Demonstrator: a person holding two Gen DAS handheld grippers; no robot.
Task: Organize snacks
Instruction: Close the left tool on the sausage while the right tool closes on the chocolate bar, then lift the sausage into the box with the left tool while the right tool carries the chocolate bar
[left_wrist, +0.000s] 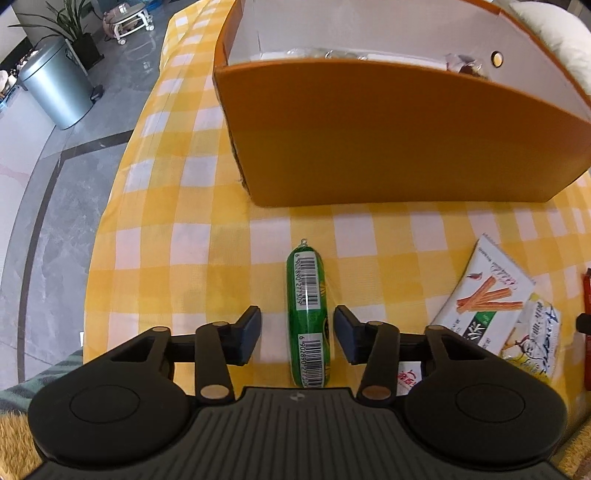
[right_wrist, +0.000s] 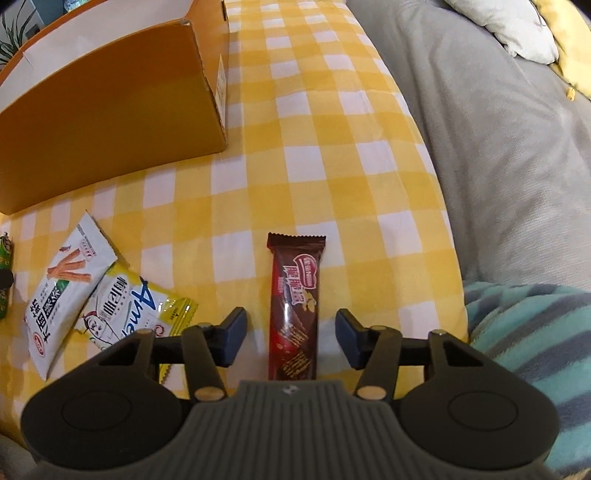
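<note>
In front of the orange box (left_wrist: 369, 136), the left gripper (left_wrist: 297, 334) straddles a green sausage (left_wrist: 307, 317), jaws apart, not touching. The right gripper (right_wrist: 291, 338) likewise brackets a chocolate bar (right_wrist: 295, 306); two snack packets (right_wrist: 92, 295) lie between them.
</note>
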